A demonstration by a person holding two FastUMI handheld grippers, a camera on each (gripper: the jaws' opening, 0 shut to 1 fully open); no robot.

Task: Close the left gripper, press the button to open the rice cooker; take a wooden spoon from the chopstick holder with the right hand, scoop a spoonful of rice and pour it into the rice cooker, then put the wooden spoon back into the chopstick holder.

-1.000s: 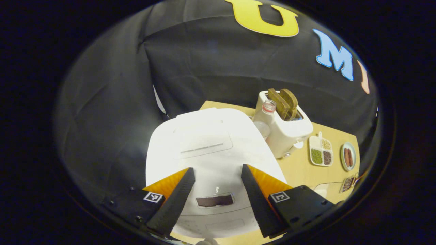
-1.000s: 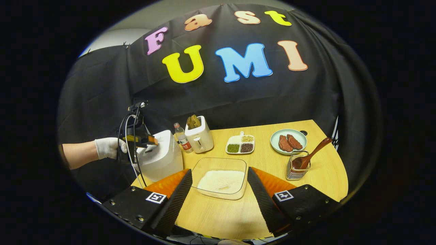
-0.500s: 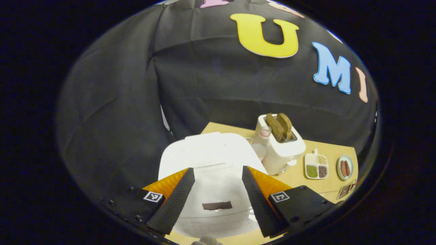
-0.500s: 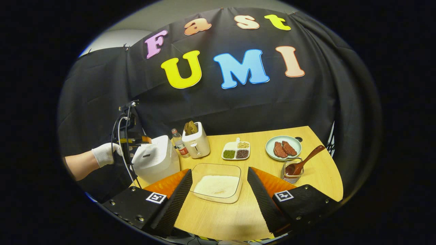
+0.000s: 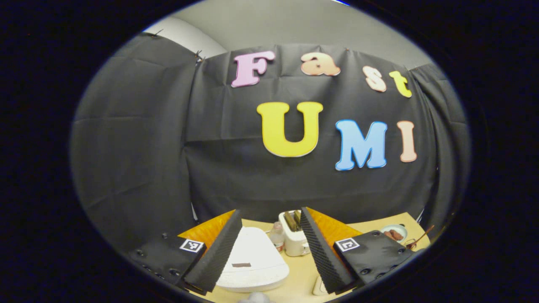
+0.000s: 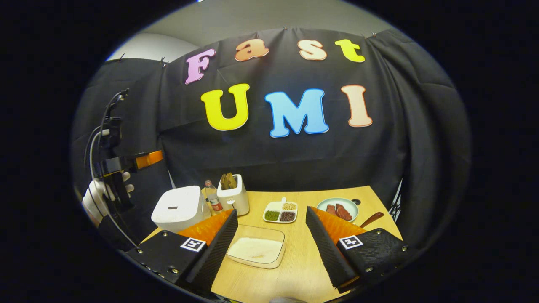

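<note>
A white toaster (image 6: 233, 195) holding bread stands at the table's (image 6: 303, 256) back edge, a bottle (image 6: 212, 201) just beside it. A divided dish (image 6: 280, 212) of grains sits near a plate (image 6: 339, 208) of meat.

From where I stand, the rice cooker (image 6: 177, 208) has open air above its shut lid, but a bottle (image 6: 212, 201) and toaster (image 6: 233, 195) crowd its right flank. The rice dish (image 6: 257, 251) lies low between them and the near table (image 6: 294, 269) edge, bare wood around it. At the far right, the spoon (image 6: 371, 219) handle juts beside the meat plate (image 6: 339, 208).
</note>
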